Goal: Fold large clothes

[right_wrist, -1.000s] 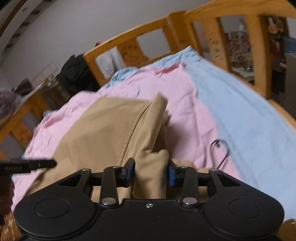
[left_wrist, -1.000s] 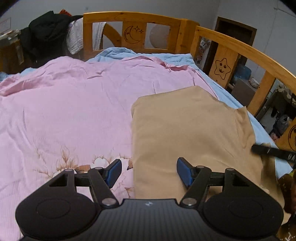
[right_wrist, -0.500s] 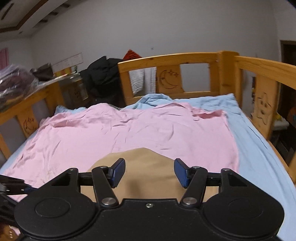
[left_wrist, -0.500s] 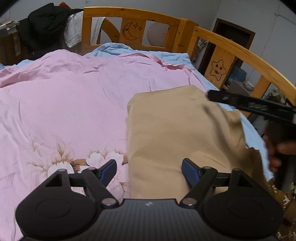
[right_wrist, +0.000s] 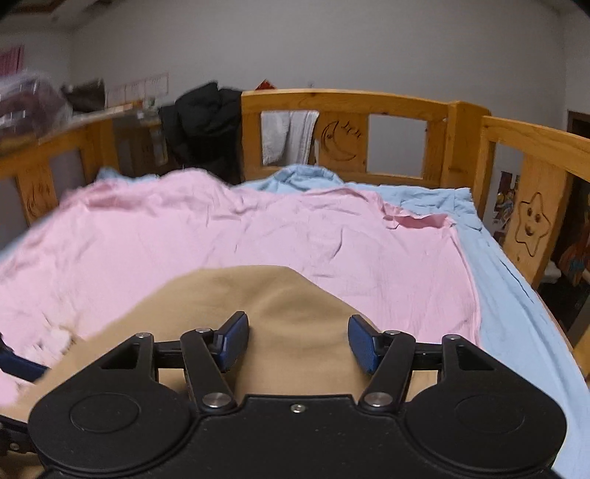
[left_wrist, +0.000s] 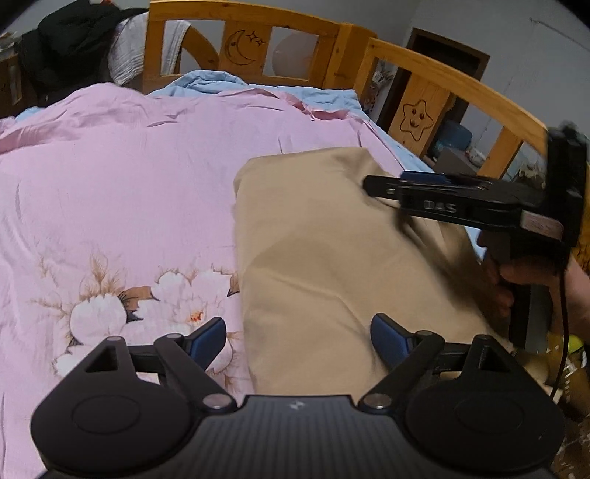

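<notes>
A tan garment [left_wrist: 324, 250] lies folded flat on the pink floral quilt [left_wrist: 121, 191]; it also shows in the right wrist view [right_wrist: 265, 294]. My left gripper [left_wrist: 297, 341] is open and empty, hovering over the garment's near left edge. My right gripper [right_wrist: 297, 341] is open and empty above the garment's far part. In the left wrist view the right gripper [left_wrist: 383, 184] reaches in from the right, low over the garment's right side.
A wooden bed frame [left_wrist: 250, 25] with moon and star cut-outs rings the bed. A blue sheet [right_wrist: 516, 294] runs along the right side. Dark clothes [left_wrist: 70, 40] and a white towel [right_wrist: 287, 136] hang at the headboard.
My right gripper has let go of the tan garment's raised fold and opened. It has swung level and moved over the garment. The garment now lies flat. The left gripper stayed open.
</notes>
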A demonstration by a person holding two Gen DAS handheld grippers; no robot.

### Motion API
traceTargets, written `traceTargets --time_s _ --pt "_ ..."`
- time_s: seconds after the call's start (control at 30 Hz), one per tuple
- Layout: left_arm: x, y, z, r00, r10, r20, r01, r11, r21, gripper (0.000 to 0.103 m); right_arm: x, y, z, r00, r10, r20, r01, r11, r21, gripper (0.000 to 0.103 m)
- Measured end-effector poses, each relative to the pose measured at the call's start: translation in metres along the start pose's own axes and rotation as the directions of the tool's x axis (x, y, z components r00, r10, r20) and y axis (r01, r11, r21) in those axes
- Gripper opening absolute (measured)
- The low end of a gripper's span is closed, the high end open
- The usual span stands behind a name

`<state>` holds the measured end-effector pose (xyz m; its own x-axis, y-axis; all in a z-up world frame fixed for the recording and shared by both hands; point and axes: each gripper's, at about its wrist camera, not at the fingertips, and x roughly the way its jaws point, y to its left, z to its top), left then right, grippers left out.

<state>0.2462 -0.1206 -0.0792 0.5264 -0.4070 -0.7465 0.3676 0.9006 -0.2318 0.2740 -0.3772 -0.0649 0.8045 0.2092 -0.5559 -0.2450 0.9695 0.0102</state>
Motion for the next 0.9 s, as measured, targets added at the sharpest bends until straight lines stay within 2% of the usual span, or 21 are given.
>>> traceTargets --time_s 0.17,0.27,0.43,0.53,0.7,0.8,0.9 --pt "0.015 0.003 -0.002 1.000 -0.011 -0.022 0.010 0.999 -0.039 0.090 0.025 -0.002 -0.007 0.999 -0.016 -0.039 0.016 1.000 0.014 0.064" --pt "0.020 0.000 -0.005 1.000 0.006 -0.018 -0.006 1.000 -0.029 0.090 0.034 0.002 -0.014 0.998 -0.040 -0.049 0.039 0.999 -0.024 0.064" --pt "0.020 -0.002 -0.006 1.000 0.016 -0.017 -0.016 1.000 -0.022 0.090 0.045 -0.007 -0.018 0.997 -0.040 -0.064 0.042 0.998 0.041 0.067" --pt "0.004 0.001 -0.003 0.999 -0.017 -0.035 0.018 1.000 0.004 0.088 0.020 -0.007 -0.015 0.998 -0.061 -0.027 0.062 0.996 0.058 0.066" --pt "-0.032 0.006 -0.019 0.993 -0.100 0.059 0.095 0.992 0.082 0.088 -0.054 0.004 -0.026 1.000 -0.017 0.014 0.016 0.998 0.065 0.065" --pt "-0.030 0.015 -0.025 0.991 -0.127 0.051 0.126 0.992 0.019 0.088 -0.085 0.013 -0.049 1.000 0.016 -0.017 -0.016 0.999 0.046 0.065" --pt "-0.021 0.007 -0.028 0.997 -0.075 0.031 0.073 0.996 0.042 0.088 -0.096 0.021 -0.076 0.997 -0.027 -0.077 0.028 1.000 0.009 0.065"
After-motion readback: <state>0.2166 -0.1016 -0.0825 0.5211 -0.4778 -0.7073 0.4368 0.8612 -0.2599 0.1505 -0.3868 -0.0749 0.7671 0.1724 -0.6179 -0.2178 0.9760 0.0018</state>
